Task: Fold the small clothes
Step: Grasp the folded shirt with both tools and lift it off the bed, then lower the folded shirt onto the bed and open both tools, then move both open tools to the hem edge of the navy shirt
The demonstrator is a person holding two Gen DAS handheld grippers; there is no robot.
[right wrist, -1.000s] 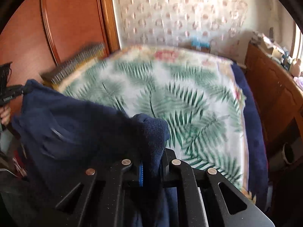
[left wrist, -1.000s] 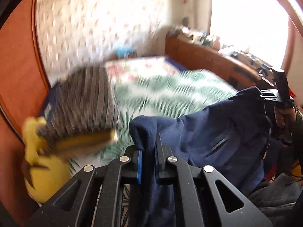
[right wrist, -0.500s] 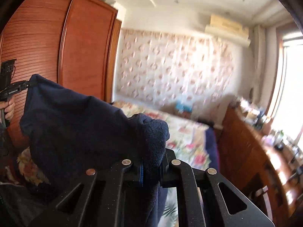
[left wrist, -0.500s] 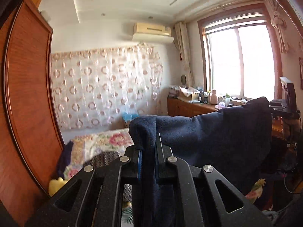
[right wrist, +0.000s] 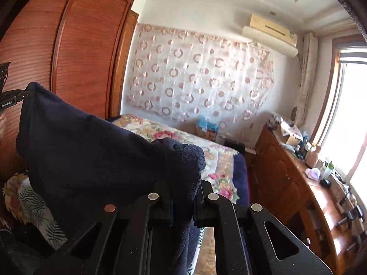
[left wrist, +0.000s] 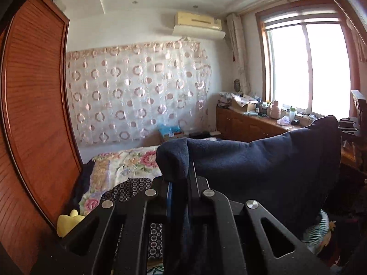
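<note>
A dark navy fleece garment (left wrist: pixel 263 167) hangs stretched between my two grippers, high above the bed. My left gripper (left wrist: pixel 180 178) is shut on one top corner, which bunches over its fingertips. Across the span, the right gripper (left wrist: pixel 347 126) grips the other corner at the right edge of the left wrist view. In the right wrist view the same navy garment (right wrist: pixel 91 151) spreads to the left; my right gripper (right wrist: pixel 183 197) is shut on its near corner, and the left gripper (right wrist: pixel 13 96) pinches the far corner. The garment's lower part hangs out of sight.
A bed with a floral quilt (right wrist: pixel 174 137) and a palm-leaf sheet (right wrist: pixel 34 208) lies below. A wooden wardrobe (left wrist: pixel 34 114) stands on the left. A cluttered wooden counter (right wrist: pixel 305 183) runs under the window on the right. Dark patterned cloth (left wrist: pixel 128 190) and a yellow toy (left wrist: pixel 68 221) lie on the bed.
Both grippers have risen with the garment held between them; the views swung from the bed up to the wall, curtain and ceiling. The grips are unchanged.
</note>
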